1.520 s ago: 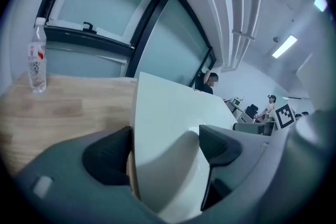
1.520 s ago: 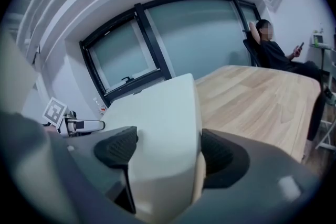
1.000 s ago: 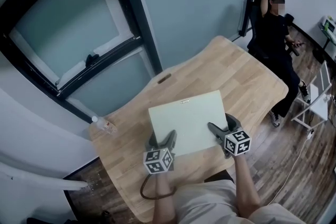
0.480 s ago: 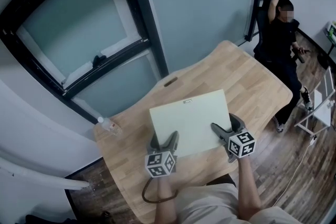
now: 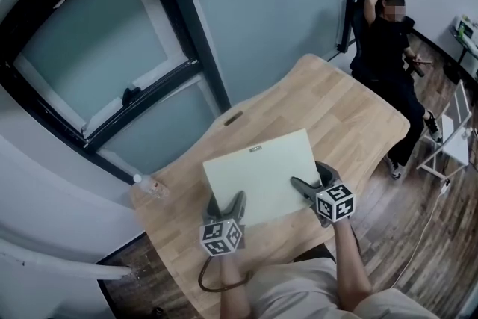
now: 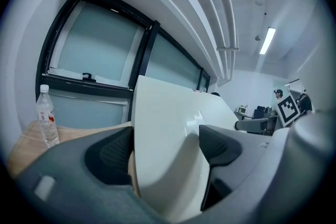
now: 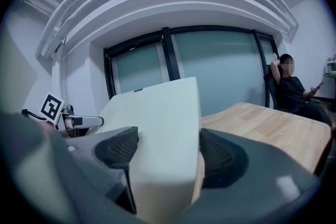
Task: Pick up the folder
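- Two grips on one thing. In the head view the pale folder (image 5: 258,174) sits over the middle of the wooden table (image 5: 351,112), with its near edge toward 6 o'clock. My left gripper (image 5: 226,202) takes that edge at about 7 o'clock of the sheet, and my right gripper (image 5: 306,186) takes it at about 4 o'clock. A water bottle (image 5: 146,187) stands well apart at 9 o'clock, by the table's rim. A seated person (image 5: 388,48) is off at 2 o'clock.
- In the left gripper view my jaws are clamped on the folder, with a dark ribbed pad (image 6: 111,156) pressed to each face. The sheet runs away toward 12 o'clock with bare wood beneath it, so the near edge looks lifted. I cannot tell whether the far edge is off the table. The surface shines and bows a little between my pads. I judge it light, thin, flexible and rather slick.
- In the right gripper view my jaws are likewise closed on the folder, close to its 3 o'clock side edge. Here it looks matte and flat.
- My judgement is that pinching near both near corners suits it. A single central hold would let it droop and twist. I would squeeze firmly and keep both grippers level.
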### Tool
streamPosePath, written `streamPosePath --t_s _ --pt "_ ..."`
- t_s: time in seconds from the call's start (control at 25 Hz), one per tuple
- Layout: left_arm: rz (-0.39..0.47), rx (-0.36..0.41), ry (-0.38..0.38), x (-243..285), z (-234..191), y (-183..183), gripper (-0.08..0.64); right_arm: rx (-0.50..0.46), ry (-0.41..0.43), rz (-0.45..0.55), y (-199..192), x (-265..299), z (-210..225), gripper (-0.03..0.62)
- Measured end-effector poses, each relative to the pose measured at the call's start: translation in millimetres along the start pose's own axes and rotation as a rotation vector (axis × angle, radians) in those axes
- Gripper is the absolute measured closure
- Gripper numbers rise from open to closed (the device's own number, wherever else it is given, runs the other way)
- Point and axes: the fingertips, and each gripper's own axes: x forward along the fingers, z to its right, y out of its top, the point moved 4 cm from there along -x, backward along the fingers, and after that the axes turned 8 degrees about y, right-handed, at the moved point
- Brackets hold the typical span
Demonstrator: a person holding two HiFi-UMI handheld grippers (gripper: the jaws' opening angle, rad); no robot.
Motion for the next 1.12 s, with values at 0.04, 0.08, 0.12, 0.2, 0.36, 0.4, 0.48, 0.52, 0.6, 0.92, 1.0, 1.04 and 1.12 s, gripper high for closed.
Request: streamPosePath --t_s 0.04,0.08,0.12,0.2,0.36,0.4,0.48,0.52,0.6,0.92,1.0,1.04,1.12 --pt "0.0 0.002 0.0 0.1 0.8 0.7 0.167 -0.002 -0.004 0.002 0.6 -0.5 0.2 0.216" --pt "-0.001 0.004 0.001 0.3 1.4 1.3 0.167 -0.005 -0.009 0.004 1.3 -0.9 0.4 0.216" --pt "-0.002 0.006 0.002 0.5 1.7 1.6 0.167 -0.011 -0.013 0.007 1.9 -1.2 0.3 0.216" --pt "-0.006 0.01 0.003 0.2 2.2 1.6 0.167 -0.033 -0.021 0.019 3.2 -2.4 -0.7 0.218" --pt "-0.005 0.013 -0.005 -0.6 4.2 3.5 0.167 -0.088 -0.026 0.058 9.2 -6.4 -1.7 0.221" --pt "-0.004 0.015 -0.005 -0.4 4.6 4.0 0.167 -0.095 -0.026 0.059 10.0 -6.6 -1.5 0.222" --pt "-0.005 0.023 -0.002 -0.1 5.0 3.7 0.167 -0.096 -0.027 0.05 9.2 -6.3 -0.9 0.222" --pt "-0.007 0.027 -0.001 -0.2 5.3 3.0 0.167 -0.094 -0.026 0.045 8.0 -6.4 -0.8 0.222" --pt "-0.012 0.033 0.001 -0.9 5.7 1.4 0.167 -0.087 -0.022 0.038 5.6 -7.1 -0.9 0.222" --pt "-0.02 0.036 0.004 -2.5 2.4 0.7 0.167 -0.089 -0.013 0.023 4.0 -6.2 -4.6 0.222" --pt "-0.02 0.039 0.003 -2.1 3.0 -0.5 0.167 -0.09 -0.018 0.02 2.0 -6.4 -3.9 0.222" --pt "-0.02 0.04 0.001 -1.7 3.4 -1.0 0.167 -0.09 -0.02 0.018 1.2 -6.5 -3.5 0.222" --pt "-0.021 0.042 -0.001 -0.7 3.3 -1.6 0.167 -0.091 -0.022 0.018 0.9 -6.4 -3.2 0.222"
